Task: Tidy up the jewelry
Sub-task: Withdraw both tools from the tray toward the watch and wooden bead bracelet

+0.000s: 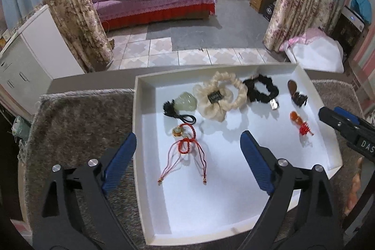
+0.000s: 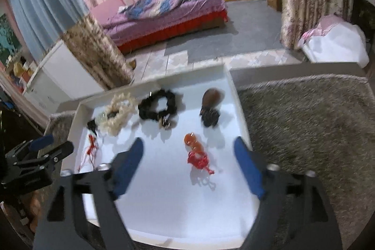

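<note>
Left tongs: the left gripper [image 1: 188, 151] hovers with its blue-padded fingers [image 1: 121, 156] spread wide and nothing between them; one finger hangs over the shaggy grey-brown rug [image 1: 77, 114], the other over the shallow white rectangular tray [image 1: 140, 132].
Right tongs: the right gripper [image 2: 187, 161] is likewise apart and empty, poised over the near half of the tray; its view is smeared, so fine detail there is uncertain.
Nearest the left tongs: a red braided cord bracelet with a small gold-rimmed charm [image 1: 185, 144] lies just ahead, between the spread fingers, its two loose tails trailing toward the camera.
Nearest the right tongs: an orange-beaded piece ending in a red knotted tassel [image 2: 196, 154] lies between that gripper's fingers, near the tips.
Further on, left side: a pale green carved stone pendant on a black cord [image 1: 185, 102].
Back row: a cream ruffled fabric scrunchie with a dark clip at its centre [image 1: 220, 95], a black fabric scrunchie with a small metal tag [image 1: 260, 88], and a brown oval-topped hair claw with dark teeth [image 1: 296, 94], all well apart from both tongs.
Step in hand: seemingly an approach, each gripper lined up on its nearest piece, nothing grasped yet.
Next move: probably lowering onto a thin cord lying flat on the tray floor; this calls for fingertips touching the floor and closing on the knotted or beaded bulk, not on a loose tail.
</note>
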Demonstrator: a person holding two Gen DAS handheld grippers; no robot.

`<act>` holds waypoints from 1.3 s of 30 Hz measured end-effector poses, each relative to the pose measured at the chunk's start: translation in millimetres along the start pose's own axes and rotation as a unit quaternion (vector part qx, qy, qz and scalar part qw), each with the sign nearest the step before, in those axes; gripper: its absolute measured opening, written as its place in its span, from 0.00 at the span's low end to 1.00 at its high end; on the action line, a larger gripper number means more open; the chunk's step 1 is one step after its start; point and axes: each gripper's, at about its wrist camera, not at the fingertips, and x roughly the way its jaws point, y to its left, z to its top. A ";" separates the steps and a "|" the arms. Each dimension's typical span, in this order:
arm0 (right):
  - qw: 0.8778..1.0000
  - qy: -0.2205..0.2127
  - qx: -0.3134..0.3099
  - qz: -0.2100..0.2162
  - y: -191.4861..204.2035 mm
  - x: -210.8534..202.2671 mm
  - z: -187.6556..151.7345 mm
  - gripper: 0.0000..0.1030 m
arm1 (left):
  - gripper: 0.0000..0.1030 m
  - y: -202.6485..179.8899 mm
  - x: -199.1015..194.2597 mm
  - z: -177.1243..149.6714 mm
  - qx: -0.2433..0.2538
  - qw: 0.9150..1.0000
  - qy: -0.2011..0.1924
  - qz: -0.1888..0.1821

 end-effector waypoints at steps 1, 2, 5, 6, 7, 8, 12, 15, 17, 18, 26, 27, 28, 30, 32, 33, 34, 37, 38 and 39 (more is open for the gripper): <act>1.000 -0.003 -0.002 -0.001 0.6 -3.9 2.6 0.84 | 0.87 2.7 -8.4 1.5 -0.005 1.000 -0.006 -0.002; 1.000 -0.004 -0.005 -0.003 2.6 -8.5 5.7 0.84 | 0.90 4.6 -17.4 2.7 -0.010 1.000 -0.013 -0.002; 1.000 -0.017 -0.018 -0.019 7.4 -27.6 15.9 0.84 | 0.93 5.3 -37.9 1.0 -0.010 1.000 -0.021 0.010; 0.999 -0.023 -0.023 -0.029 9.4 -35.3 17.2 0.84 | 0.93 4.1 -44.6 0.6 -0.006 1.000 -0.021 0.017; 0.998 -0.029 -0.030 -0.040 12.0 -45.4 18.2 0.84 | 0.93 3.1 -55.5 -1.5 0.001 0.999 -0.025 0.020; 0.998 -0.035 -0.036 -0.046 14.3 -54.9 17.9 0.85 | 0.93 2.6 -65.9 -4.2 0.003 0.999 -0.030 0.021; 0.992 -0.073 -0.069 -0.082 23.7 -96.8 1.3 0.94 | 0.97 4.9 -100.3 -22.4 -0.002 0.999 -0.046 0.015; 0.984 -0.088 -0.100 -0.117 29.8 -117.2 -18.0 0.95 | 0.97 9.1 -121.1 -45.5 -0.008 0.998 -0.055 0.016; 0.976 -0.105 -0.119 -0.152 34.8 -130.2 -33.2 0.95 | 0.97 12.3 -130.5 -60.8 -0.006 0.998 -0.060 0.021; 0.970 -0.114 -0.128 -0.170 36.1 -136.5 -42.6 0.96 | 0.97 12.6 -137.3 -71.5 -0.002 0.998 -0.063 0.025; 0.958 -0.126 -0.157 -0.202 41.0 -170.7 -92.0 0.98 | 0.97 18.2 -167.7 -128.2 -0.002 0.996 -0.079 0.032; 0.958 -0.128 -0.157 -0.202 41.5 -174.3 -98.5 0.98 | 0.97 19.8 -171.8 -136.3 -0.005 0.996 -0.084 0.033; 0.958 -0.132 -0.155 -0.201 40.6 -179.4 -106.1 0.98 | 0.97 20.2 -173.6 -142.4 -0.004 0.996 -0.088 0.035; 0.960 -0.133 -0.150 -0.198 39.3 -186.3 -116.1 0.98 | 0.97 21.9 -177.0 -156.5 -0.002 0.995 -0.094 0.041; 0.964 -0.128 -0.141 -0.188 35.4 -189.8 -127.0 0.98 | 0.97 24.4 -176.8 -165.4 -0.002 0.994 -0.095 0.046; 0.965 -0.126 -0.137 -0.186 35.0 -188.0 -131.0 0.98 | 0.97 26.1 -177.2 -170.9 -0.002 0.994 -0.095 0.047; 0.966 -0.125 -0.134 -0.182 34.3 -189.6 -138.5 0.98 | 0.97 28.7 -177.6 -178.1 -0.004 0.994 -0.095 0.048; 0.969 -0.123 -0.130 -0.171 34.4 -194.7 -156.0 0.98 | 0.97 36.5 -178.7 -194.4 -0.009 0.994 -0.098 0.052; 0.970 -0.125 -0.129 -0.164 35.3 -195.2 -160.0 0.98 | 0.97 39.4 -178.8 -199.4 -0.012 0.994 -0.098 0.053; 0.971 -0.127 -0.129 -0.155 36.7 -198.8 -167.0 0.98 | 0.97 41.9 -178.7 -204.7 -0.014 0.994 -0.097 0.055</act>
